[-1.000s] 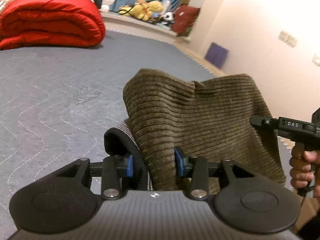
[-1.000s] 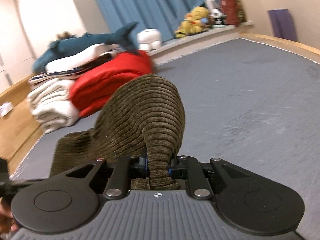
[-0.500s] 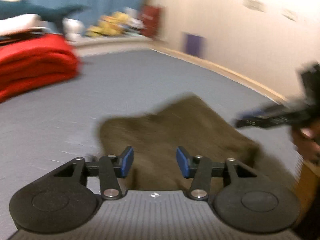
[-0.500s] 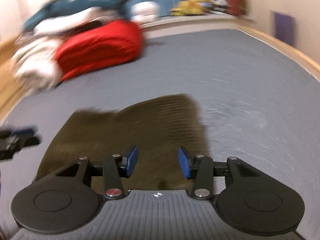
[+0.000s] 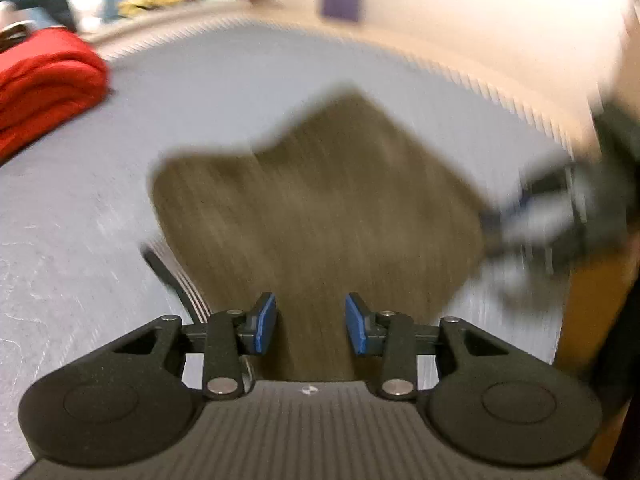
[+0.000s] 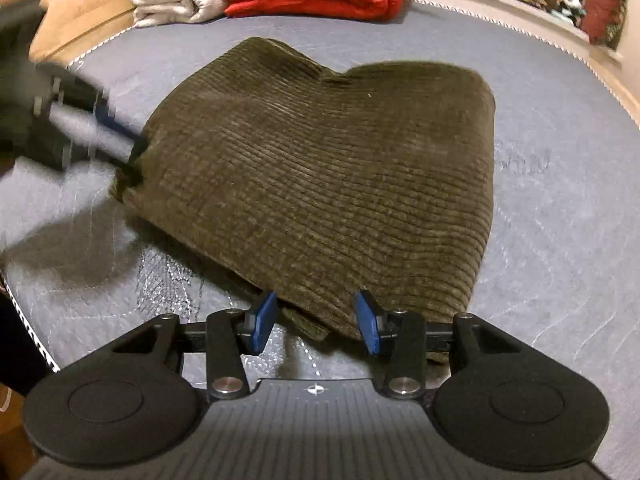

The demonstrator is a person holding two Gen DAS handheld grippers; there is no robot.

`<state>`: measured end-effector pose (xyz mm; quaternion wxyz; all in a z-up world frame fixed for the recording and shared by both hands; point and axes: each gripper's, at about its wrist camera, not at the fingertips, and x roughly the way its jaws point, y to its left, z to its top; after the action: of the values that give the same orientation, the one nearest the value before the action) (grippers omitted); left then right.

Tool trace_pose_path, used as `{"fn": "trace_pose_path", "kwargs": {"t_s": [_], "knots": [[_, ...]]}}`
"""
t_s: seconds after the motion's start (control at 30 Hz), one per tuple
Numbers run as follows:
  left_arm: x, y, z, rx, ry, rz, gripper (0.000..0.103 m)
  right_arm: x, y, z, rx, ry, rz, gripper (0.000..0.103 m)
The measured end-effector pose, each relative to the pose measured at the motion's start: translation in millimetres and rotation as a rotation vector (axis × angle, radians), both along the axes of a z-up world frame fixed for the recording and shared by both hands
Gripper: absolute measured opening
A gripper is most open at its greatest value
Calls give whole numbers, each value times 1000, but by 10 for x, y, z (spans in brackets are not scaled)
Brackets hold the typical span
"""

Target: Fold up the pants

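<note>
pants [image 6: 328,168]: ribbed olive corduroy, matt | mat [image 6: 560,220]: grey quilted cloth, stitched

left hand-held gripper [image 5: 311,322]: matte black, ribbed grey top, two round discs, silver screws, blue pads | right hand-held gripper [image 6: 316,320]: same build, small crosshair mark at centre, blue pads, black linkage arms

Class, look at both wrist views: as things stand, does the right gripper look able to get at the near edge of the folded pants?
Probably yes. The right gripper stands open right at the near edge of the pants, with nothing between them. The left gripper is off at the far corner, out of the way.
</note>
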<state>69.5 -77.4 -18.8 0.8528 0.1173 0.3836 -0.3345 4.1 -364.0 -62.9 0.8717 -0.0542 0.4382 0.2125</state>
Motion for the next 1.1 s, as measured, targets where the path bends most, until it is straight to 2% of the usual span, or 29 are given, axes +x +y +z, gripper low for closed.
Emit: {"fn": "trace_pose_path", "kwargs": {"t_s": [0.07,0.13,0.17,0.2,0.23,0.27,0.3,0.37,0.43,0.5,0.57,0.6,0.67,0.77,0.87,0.9,0.93,0.97,1.0,1.03,1.1], "knots": [[142,29,101,-71,-51,94,43,-10,-94,107,75,-16,-19,46],[262,27,91,-86,-77,136,39,50,-255,278,190,-53,-66,46],[337,-2,47,-62,-66,147,29,96,-346,367,242,-85,-102,47],[447,-28,-94,25,-24,176,22,152,-428,427,283,-111,-142,48],[535,-29,-278,127,20,215,24,244,-507,463,324,-135,-198,48],[598,0,-415,166,54,240,32,339,-556,468,345,-149,-252,49],[637,45,-462,153,74,273,32,461,-600,459,352,-164,-317,49],[691,83,-352,83,106,310,31,695,-654,390,347,-182,-435,49],[703,97,-197,5,56,333,31,947,-681,279,355,-182,-522,49],[779,173,-131,-86,33,384,36,1160,-677,188,341,-185,-567,53],[925,275,-146,-210,65,445,42,1322,-660,107,331,-169,-572,60],[1011,317,-166,-255,86,471,51,1412,-656,60,330,-157,-580,65],[1199,373,-257,-319,122,518,57,1523,-670,-9,343,-136,-584,71],[1402,469,-404,-389,206,583,57,1717,-754,-161,349,-100,-608,75],[1578,534,-608,-478,311,607,60,1842,-842,-360,428,-46,-624,75],[1633,519,-676,-494,338,597,60,1862,-854,-390,453,-38,-623,73],[1691,502,-737,-501,360,580,59,1878,-873,-413,489,-34,-605,61],[1750,489,-775,-516,381,545,43,1891,-889,-423,513,-35,-584,44],[1807,525,-763,-524,370,526,31,1889,-895,-419,515,-50,-574,34],[1851,552,-727,-540,348,507,28,1878,-905,-399,521,-71,-561,29],[1880,602,-649,-626,303,458,24,1860,-958,-394,564,-103,-591,22]]}}
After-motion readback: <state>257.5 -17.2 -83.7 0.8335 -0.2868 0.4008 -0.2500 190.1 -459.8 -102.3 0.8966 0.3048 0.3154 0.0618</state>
